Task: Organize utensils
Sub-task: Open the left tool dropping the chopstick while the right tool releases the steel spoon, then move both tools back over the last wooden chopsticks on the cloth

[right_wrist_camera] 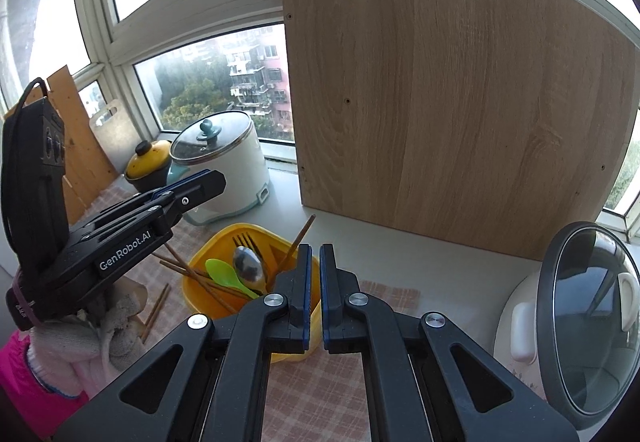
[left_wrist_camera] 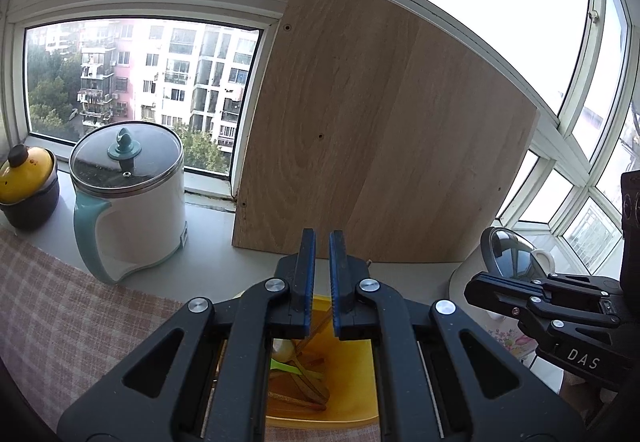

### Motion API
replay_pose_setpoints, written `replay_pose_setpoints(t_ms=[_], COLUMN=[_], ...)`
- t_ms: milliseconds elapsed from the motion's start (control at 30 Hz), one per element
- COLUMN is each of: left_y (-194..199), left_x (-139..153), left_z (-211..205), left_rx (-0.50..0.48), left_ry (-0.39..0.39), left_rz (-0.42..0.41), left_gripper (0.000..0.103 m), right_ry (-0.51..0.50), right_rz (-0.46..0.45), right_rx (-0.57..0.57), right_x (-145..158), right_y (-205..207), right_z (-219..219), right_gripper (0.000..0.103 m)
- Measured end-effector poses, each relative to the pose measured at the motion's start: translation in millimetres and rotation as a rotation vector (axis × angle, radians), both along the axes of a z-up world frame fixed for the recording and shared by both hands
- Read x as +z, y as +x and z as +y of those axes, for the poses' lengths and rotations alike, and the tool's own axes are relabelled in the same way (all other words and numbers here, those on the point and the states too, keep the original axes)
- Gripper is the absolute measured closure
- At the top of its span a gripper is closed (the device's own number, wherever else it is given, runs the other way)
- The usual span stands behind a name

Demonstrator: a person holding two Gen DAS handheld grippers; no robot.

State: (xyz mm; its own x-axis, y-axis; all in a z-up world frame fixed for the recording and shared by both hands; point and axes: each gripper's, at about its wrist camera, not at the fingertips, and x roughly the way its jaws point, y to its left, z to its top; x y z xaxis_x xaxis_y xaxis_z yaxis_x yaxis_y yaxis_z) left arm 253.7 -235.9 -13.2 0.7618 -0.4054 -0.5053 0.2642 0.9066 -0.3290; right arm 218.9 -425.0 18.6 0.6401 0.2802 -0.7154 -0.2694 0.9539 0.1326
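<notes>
Both grippers empty, loose chopsticks next

Going left to right: chopsticks [right_wrist_camera: 154, 312] lie on the table left of the yellow bin [right_wrist_camera: 200, 302], long axis running near-to-far. I'd pinch them mid-length, across that axis. My left gripper [right_wrist_camera: 200, 179] hovers above the bin, nearly closed, holding nothing. Right gripper [right_wrist_camera: 314, 274]: narrow gap, empty too. Fork [right_wrist_camera: 246, 246], spoon [right_wrist_camera: 250, 268] sit heads-up inside.

left gripper [left_wrist_camera: 322, 242] fingers nearly closed, empty | above yellow bin [left_wrist_camera: 352, 382]

Utensils [right_wrist_camera: 240, 274] in bin [right_wrist_camera: 200, 262], kettle [right_wrist_camera: 228, 165] behind-left, board [right_wrist_camera: 460, 101] behind
</notes>
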Motion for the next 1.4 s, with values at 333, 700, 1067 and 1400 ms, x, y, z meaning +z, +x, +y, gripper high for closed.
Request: replay_pose_setpoints(t_ms=[333, 700, 1067, 1400], left_y=[-22.6, -63.9, -101.2, -117.9], left_x=[6.5, 17.3, 13.0, -23.2], left_z=[18.7, 52.8, 109.0, 169.9], left_rx=[-0.013, -0.040, -0.038, -0.017], left_ry=[0.004, 0.039, 0.083, 0.112], left_rz=[0.003, 0.004, 0.025, 0.130], left_gripper=[0.091, 0.078, 0.072, 0.072], right_ry=[-0.002, -0.034, -0.107, -0.120], right_rz=[-0.008, -0.051, -0.080, -0.087], right_rx=[-0.022, -0.065, -0.078, -0.074], right_x=[3.8, 12.6, 15.4, 12.1], right_y=[-19.3, -59.2, -89.7, -110.6], right_z=[9.5, 33.5, 68.5, 93.8], right_gripper=[0.079, 0.039, 0.038, 0.023])
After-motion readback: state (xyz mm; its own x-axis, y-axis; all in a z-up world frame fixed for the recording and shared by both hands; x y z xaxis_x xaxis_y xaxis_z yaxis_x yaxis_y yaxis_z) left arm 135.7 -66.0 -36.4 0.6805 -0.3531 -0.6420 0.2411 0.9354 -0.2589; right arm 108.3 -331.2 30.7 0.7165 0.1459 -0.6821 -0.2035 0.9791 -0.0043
